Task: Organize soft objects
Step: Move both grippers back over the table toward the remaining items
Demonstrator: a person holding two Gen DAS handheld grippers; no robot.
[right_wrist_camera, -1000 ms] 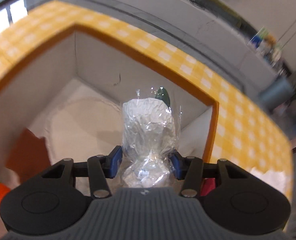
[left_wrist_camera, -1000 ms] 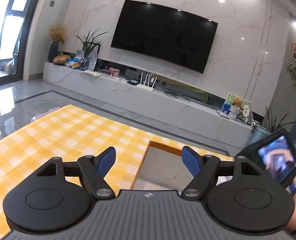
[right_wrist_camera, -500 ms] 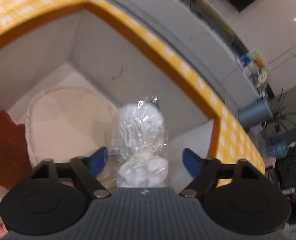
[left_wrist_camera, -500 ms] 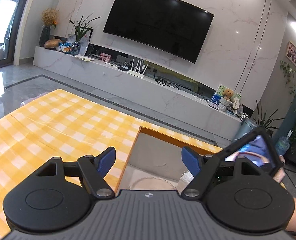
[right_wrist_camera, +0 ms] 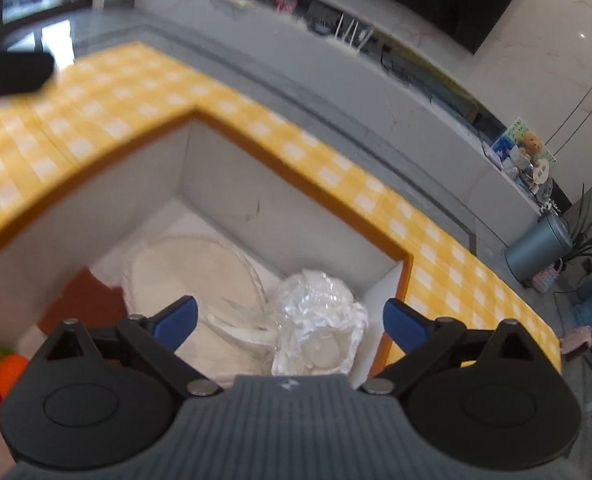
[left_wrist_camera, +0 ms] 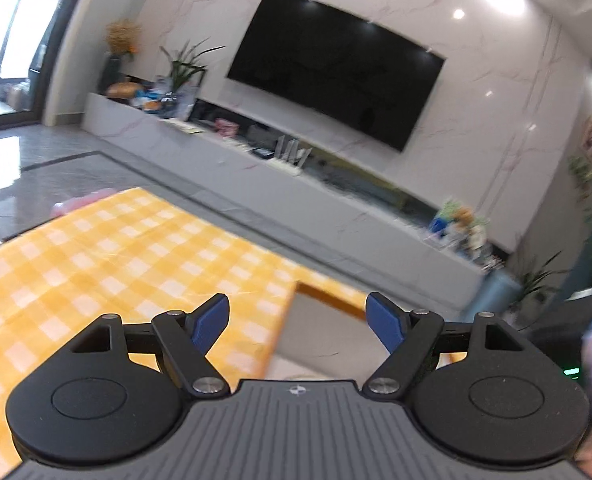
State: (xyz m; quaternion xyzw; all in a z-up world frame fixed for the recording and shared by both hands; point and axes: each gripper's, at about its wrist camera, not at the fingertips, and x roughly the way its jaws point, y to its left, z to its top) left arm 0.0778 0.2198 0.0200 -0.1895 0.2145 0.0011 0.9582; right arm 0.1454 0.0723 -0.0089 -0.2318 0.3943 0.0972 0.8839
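While the right tongs (right_wrist_camera: pixel 290 322) open, wrapped white bundle (right_wrist_camera: pixel 319 320) below, untouched.

One box (right_wrist_camera: pixel 224 184) sits open on one yellow checked cloth (right_wrist_camera: pixel 96 96). In the box lie one clear-wrapped white bundle (right_wrist_camera: pixel 315 320), one cream pad (right_wrist_camera: pixel 192 276), one brown piece (right_wrist_camera: pixel 84 304) and, at the blurred edge, what may be one orange toy (right_wrist_camera: pixel 10 368). Two grippers show: left (left_wrist_camera: pixel 297 320) and right (right_wrist_camera: pixel 290 324). One television (left_wrist_camera: pixel 331 64) hangs beyond.
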